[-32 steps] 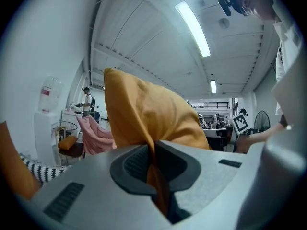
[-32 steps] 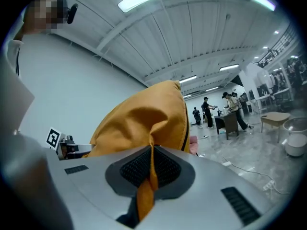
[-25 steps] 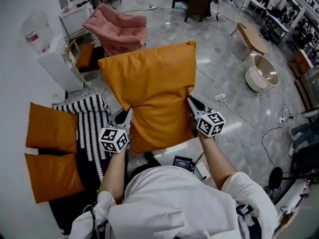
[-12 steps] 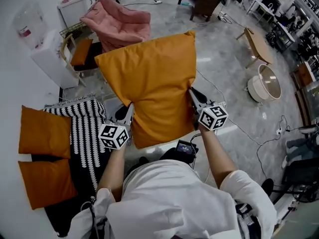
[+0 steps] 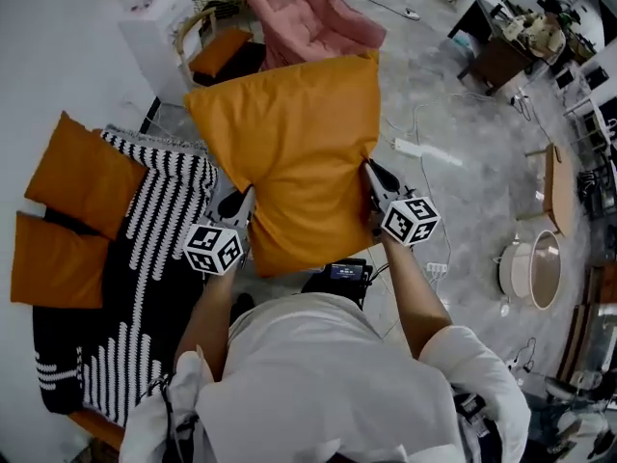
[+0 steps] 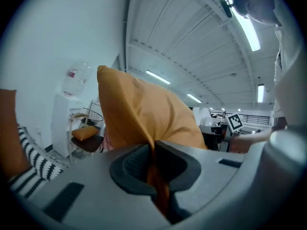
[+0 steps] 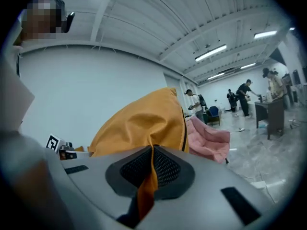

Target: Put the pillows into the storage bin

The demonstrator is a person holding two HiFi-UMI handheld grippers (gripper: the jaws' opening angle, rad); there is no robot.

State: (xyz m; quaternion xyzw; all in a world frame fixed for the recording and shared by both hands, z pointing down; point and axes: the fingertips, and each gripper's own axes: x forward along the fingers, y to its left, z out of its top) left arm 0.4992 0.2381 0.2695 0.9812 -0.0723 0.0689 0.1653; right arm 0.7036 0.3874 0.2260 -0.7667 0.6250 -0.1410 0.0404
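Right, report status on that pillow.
Left tongs and right tongs shut on orange pillow, lower edge. Pillow held up in the air. Two more pillows by striped rug. Pink chair ahead.

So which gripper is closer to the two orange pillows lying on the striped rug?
Left. The left gripper clamps the held pillow on the side toward the two pillows; the right gripper clamps its opposite edge, farther away.

You hold the held pillow [image 5: 289, 152] mid-frame, your left tongs [image 5: 243, 203] and right tongs [image 5: 372, 177] at its lower edges. Two floor pillows [image 5: 82, 174] lie at frame left, beside the rug [image 5: 159, 249]. The armchair [image 5: 313, 17] sits top centre, behind.
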